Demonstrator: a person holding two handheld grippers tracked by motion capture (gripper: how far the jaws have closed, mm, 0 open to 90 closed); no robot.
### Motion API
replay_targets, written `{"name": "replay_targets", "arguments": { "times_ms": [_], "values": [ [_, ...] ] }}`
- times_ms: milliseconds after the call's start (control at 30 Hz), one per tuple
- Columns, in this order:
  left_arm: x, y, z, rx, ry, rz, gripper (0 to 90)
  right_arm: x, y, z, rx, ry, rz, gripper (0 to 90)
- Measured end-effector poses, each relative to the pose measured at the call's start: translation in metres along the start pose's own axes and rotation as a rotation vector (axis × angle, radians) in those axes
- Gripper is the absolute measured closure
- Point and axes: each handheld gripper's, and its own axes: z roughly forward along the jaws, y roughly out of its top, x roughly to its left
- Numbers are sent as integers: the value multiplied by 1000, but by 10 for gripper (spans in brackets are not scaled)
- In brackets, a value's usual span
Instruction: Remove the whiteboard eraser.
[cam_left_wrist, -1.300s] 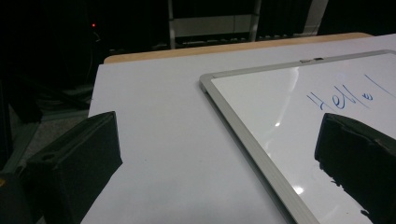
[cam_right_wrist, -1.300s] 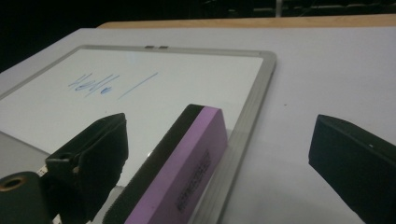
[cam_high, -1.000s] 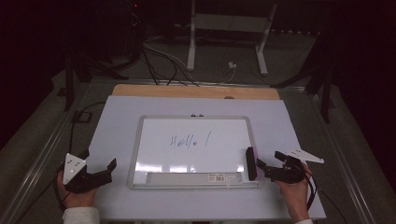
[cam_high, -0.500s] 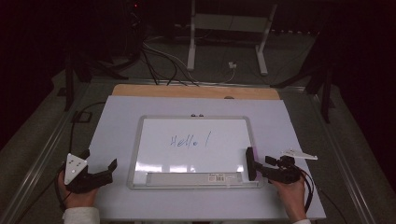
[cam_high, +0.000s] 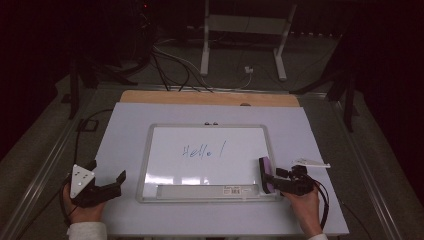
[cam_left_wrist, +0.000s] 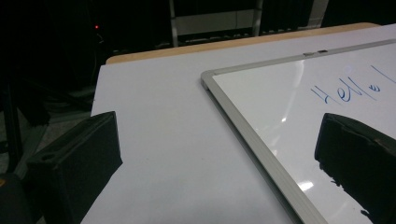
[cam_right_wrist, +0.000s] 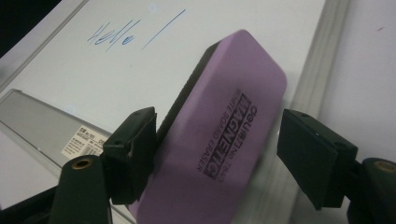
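High view. A dark room with cables and a metal stand on the floor lies behind the bench (cam_high: 150, 220), whose white top ends in a wooden strip at the far edge. A whiteboard (cam_high: 165, 165) lies flat at the middle of the bench, with "Hello !" (cam_high: 205, 150) written in blue at its centre and a grey tray (cam_high: 200, 190) along its near edge. The left gripper (cam_high: 107, 184) rests near the near-left corner of the bench, just left of the whiteboard, fingers spread with nothing between them. The right gripper (cam_high: 275, 182) sits at the whiteboard's near-right corner, where a purple eraser (cam_high: 265, 174) stands on its long edge between the fingers. A small white card (cam_high: 311, 162) lies on the bench beside the whiteboard's right edge.

Left gripper view. Both black fingers (cam_left_wrist: 77, 158) stand wide apart, one over the bare bench and one over the whiteboard (cam_left_wrist: 280, 98); its silver frame runs diagonally between them.

Right gripper view. The eraser (cam_right_wrist: 219, 135), printed "MAGNETIC WHITE BOARD ERASER", is tilted over the whiteboard (cam_right_wrist: 154, 74). The left finger (cam_right_wrist: 135, 149) touches its dark felt side; the right finger stands clear of its purple back, so the fingers are spread rather than pinching it.
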Motion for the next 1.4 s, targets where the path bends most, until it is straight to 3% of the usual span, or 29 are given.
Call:
{"name": "replay_targets", "arguments": {
  "times_ms": [400,633,967,1167,1400],
  "values": [
    [0,0,0,-1,4,4,13,5,0,10,49,28,19,294],
    [0,1,-1,-3,6,5,13,6,1,11,62,32,28,370],
    [0,1,-1,-5,9,5,13,8,5,20,82,24,20,411],
    [0,0,-1,-7,12,3,13,12,11,25,92,-18,2,411],
    [0,0,-2,-5,14,3,13,11,17,32,89,-26,0,412]
  ]
}}
